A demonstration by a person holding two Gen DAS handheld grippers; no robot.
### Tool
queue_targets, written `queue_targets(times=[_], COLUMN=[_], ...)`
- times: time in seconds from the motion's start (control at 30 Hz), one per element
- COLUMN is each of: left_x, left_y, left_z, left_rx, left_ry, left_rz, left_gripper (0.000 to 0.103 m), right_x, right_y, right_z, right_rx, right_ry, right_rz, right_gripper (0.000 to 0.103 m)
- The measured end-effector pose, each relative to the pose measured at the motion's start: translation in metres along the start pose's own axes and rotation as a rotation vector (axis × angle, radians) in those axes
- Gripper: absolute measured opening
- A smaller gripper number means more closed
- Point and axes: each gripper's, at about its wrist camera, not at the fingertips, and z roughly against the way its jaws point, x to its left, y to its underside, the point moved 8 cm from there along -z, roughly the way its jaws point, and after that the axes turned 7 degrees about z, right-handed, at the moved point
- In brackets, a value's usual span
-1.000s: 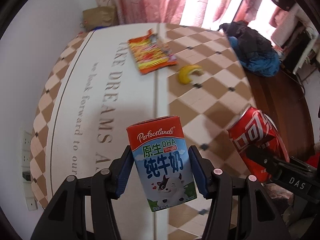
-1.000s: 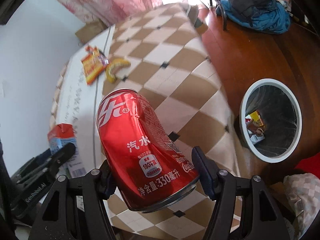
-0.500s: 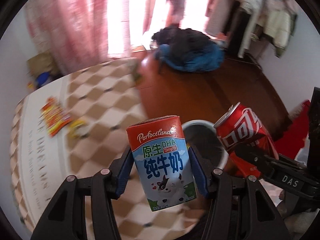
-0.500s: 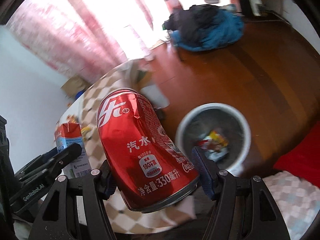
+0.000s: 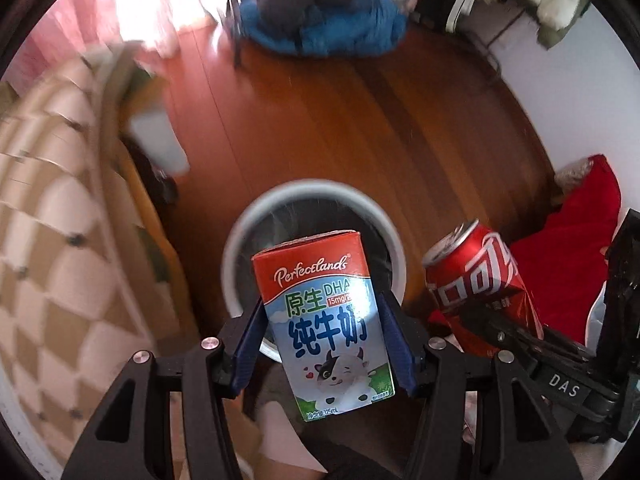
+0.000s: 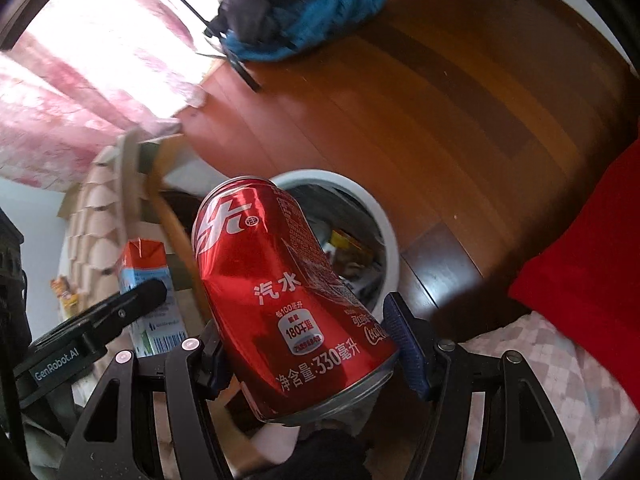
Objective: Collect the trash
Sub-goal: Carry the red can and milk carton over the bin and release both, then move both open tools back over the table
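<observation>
left claw [image 5: 325, 338] pinches the milk carton [image 5: 326, 320], right claw [image 6: 310, 334] pinches the dented cola can [image 6: 288, 292], both above the bin [image 5: 390, 236]; next, spread jaws to drop.

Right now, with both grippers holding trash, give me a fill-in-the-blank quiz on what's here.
1. The left gripper is shut on a ____ carton.
2. The right gripper holds a dented red soda ____.
3. On the wooden floor beyond both items stands a round bin with a ____ rim.
4. The bin already holds some ____.

Missing words: milk; can; white; trash
</observation>
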Motion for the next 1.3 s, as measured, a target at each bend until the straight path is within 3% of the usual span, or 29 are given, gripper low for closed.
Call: queue_targets(times=[0.2,0.27,0.3,0.33,0.37,0.4,0.43,0.77,1.3], left_x=[0.015,0.02,0.022,0.023,0.024,0.025,0.026,0.038,0.026], left_y=[-0.008,-0.008,-0.007,-0.006,-0.004,-0.002,-0.003,0.012,0.029], left_z=[-0.032,-0.035,-0.035,-0.034,-0.034,-0.033,-0.033,-0.019,0.046], left_rx=[0.05,0.055,0.053,0.051,0.053,0.054,0.049,0.019,-0.086], left_ry=[-0.05,-0.057,-0.059,-0.067,-0.072,-0.083,-0.093,-0.171,-0.194], left_rz=[0.042,0.062,0.066,0.07,0.071,0.071,0.07,0.046,0.012], left_gripper=[0.057,0.074,0.075,0.077,0.088,0.095,0.1,0.1,0.1], right_x=[-0.015,-0.014,-0.013,-0.009,-0.007,-0.006,-0.006,-0.007,0.02], right_y=[-0.015,-0.022,-0.024,-0.025,-0.026,-0.026,-0.024,-0.001,0.017], right_z=[-0.048,-0.06,-0.064,-0.068,-0.071,-0.07,-0.067,-0.047,0.036], right_rx=[0.054,0.065,0.073,0.086,0.096,0.094,0.092,0.113,0.023], right_ry=[0.024,0.035,0.04,0.037,0.038,0.048,0.058,0.211,0.229], right_rz=[-0.011,-0.006,0.003,0.007,0.009,0.015,0.027,0.109,0.146], right_gripper=[0.069,0.07,0.072,0.078,0.093,0.102,0.103,0.103,0.103])
